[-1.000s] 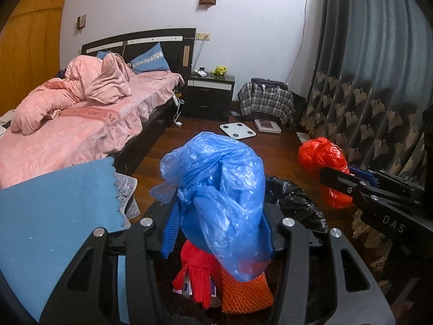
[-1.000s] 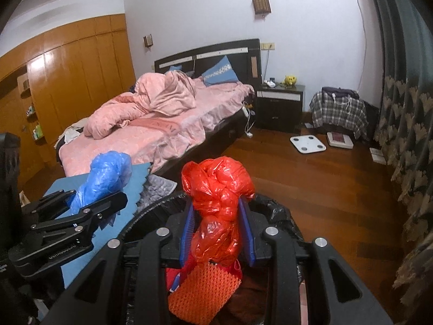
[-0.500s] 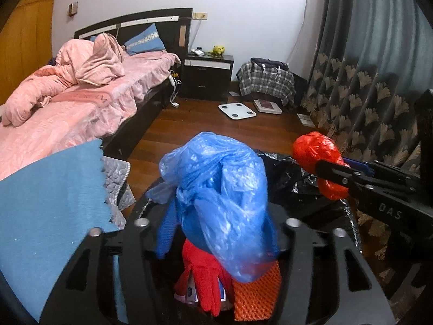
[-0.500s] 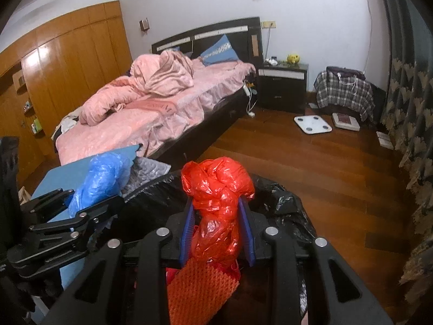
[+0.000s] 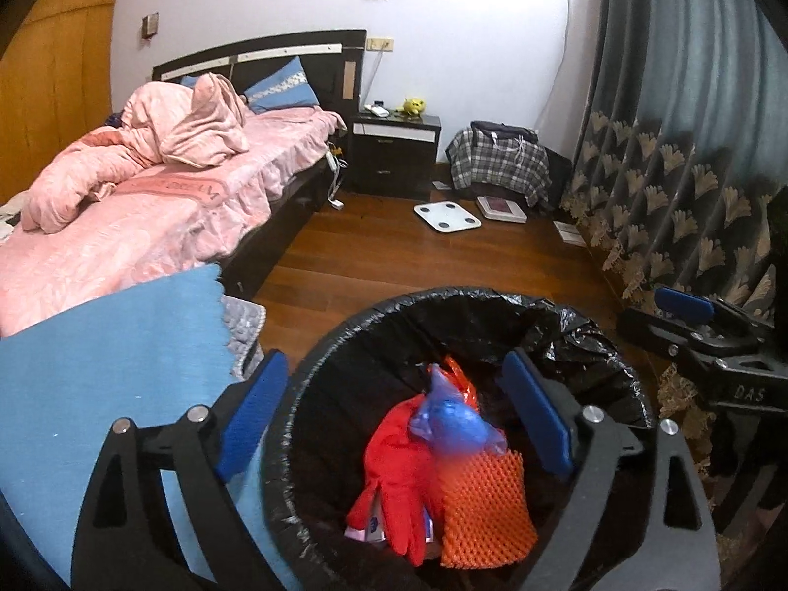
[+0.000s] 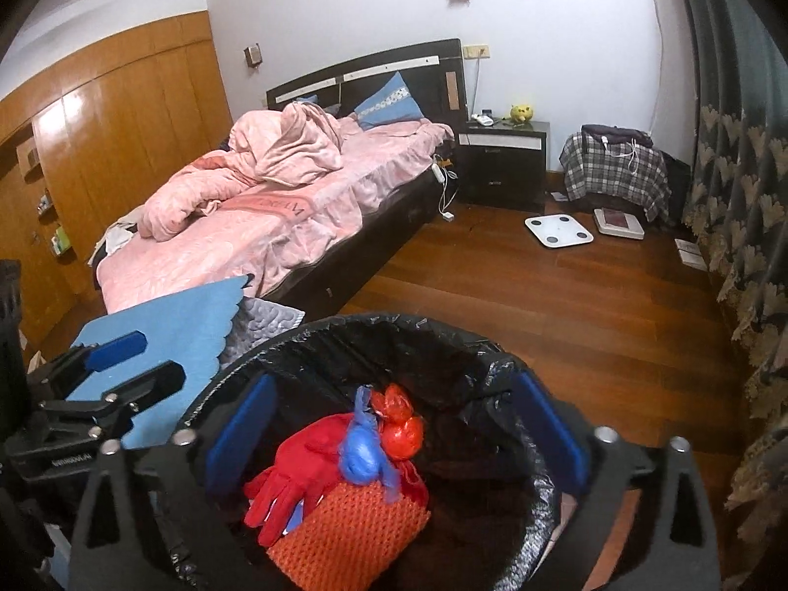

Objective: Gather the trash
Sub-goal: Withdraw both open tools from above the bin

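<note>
Left gripper [image 5: 394, 423]: jaws have just been opening, now wide apart, nothing between the pads. Right gripper [image 6: 399, 436]: jaws have just been opening too, now at full spread, nothing gripped.

Both grippers hang over one bin [image 5: 340, 340] with a black liner; its mouth lies below and between each pair of jaws. The left jaw of the left gripper sits outside the rim, over one blue mat [image 5: 113, 359].

Contents of the bin, counted:
- 1 blue bag [image 5: 450, 421], balled up, blurred in the left view, lying below the gap of the left jaws; on top of the pile.
- 1 red bag [image 6: 399, 423], touching the blue bag, on its far side as seen from the right jaws.
- 1 red glove [image 6: 290, 477], toward the left jaw in both views.
- 1 orange net [image 6: 354, 527], nearest the jaws' base, under the blue bag.
- A pale item under the glove, too hidden to name.

Beyond the jaws: 1 bed [image 6: 276, 226], 1 nightstand [image 6: 507, 162], 2 flat scales [image 6: 559, 231] on the wood floor. Curtain [image 5: 689, 147] on the right.
</note>
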`<state>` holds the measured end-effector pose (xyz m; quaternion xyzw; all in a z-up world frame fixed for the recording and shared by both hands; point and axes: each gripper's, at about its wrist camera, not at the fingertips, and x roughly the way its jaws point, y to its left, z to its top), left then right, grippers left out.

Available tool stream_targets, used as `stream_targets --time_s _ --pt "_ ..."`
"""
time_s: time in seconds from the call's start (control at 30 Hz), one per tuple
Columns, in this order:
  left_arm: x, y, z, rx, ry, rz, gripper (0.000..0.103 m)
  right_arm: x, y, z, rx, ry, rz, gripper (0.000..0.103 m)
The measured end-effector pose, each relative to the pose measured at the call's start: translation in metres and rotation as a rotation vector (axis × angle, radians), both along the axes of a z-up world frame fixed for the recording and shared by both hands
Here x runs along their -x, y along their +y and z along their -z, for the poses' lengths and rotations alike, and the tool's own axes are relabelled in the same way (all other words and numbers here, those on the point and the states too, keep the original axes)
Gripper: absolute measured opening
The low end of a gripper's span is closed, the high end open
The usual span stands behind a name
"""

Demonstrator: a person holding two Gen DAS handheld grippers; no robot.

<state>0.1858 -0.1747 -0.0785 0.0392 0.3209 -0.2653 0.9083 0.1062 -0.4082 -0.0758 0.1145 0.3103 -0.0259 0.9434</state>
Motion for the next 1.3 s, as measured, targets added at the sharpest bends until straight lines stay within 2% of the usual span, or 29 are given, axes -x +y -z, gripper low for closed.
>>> stream_targets --time_s 0.53,1.07,1.3 --pt "0.053 0.05 -0.045 0.005 -0.049 -0.108 0.092 0.048 0.043 -0.031 0.005 0.005 -0.047 0.097" --pt "0.118 0.083 -0.092 0.011 -0.15 -0.132 0.093 0.093 0.091 -0.086 0.049 -0.083 -0.117 0.097" --pt "0.136 0.094 -0.107 0.028 -0.184 -0.156 0.093 0.1 0.102 -0.097 0.064 -0.107 -0.131 0.097"
